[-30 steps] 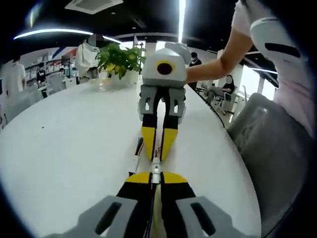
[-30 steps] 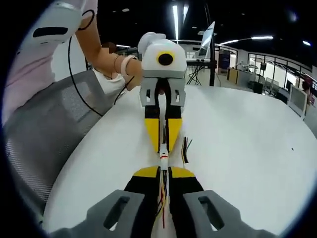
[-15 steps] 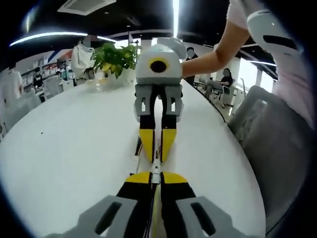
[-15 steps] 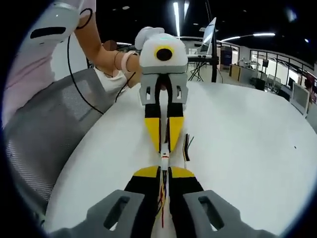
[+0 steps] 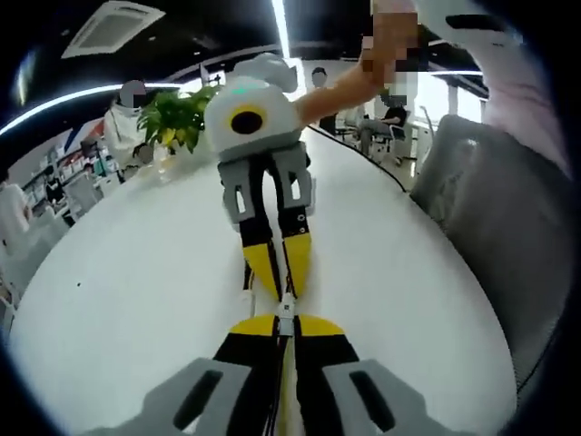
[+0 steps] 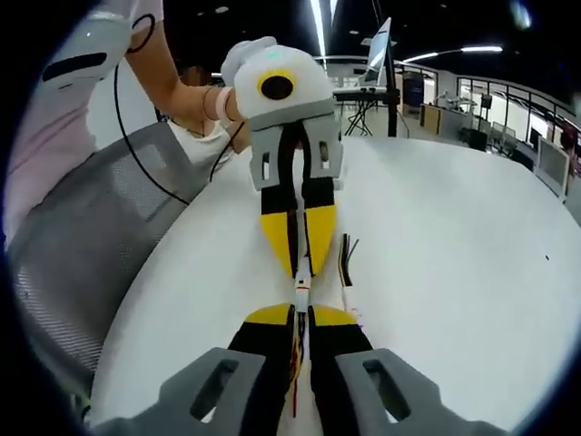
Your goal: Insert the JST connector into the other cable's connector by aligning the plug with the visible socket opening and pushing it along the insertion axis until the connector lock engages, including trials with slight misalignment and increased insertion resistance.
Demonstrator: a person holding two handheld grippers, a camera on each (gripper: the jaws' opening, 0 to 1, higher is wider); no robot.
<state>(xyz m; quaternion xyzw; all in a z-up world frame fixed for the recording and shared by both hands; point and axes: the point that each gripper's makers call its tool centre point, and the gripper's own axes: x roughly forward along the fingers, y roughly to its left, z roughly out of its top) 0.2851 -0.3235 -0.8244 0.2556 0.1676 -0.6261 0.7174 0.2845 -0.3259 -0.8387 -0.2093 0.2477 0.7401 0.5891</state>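
Left tongs (image 5: pixel 285 329): clenched on white connector (image 5: pixel 285 309) at their tips | right tongs (image 6: pixel 301 320): clenched on mating connector (image 6: pixel 300 292), met tip-to-tip above surface (image 6: pixel 454 263) | risk: tilted tongs judged liable to jam plug before lock engages.

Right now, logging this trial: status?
Left claw, right claw shut on cables, tip to tip. Connectors meet between them. Spare cable lies beside, clear.
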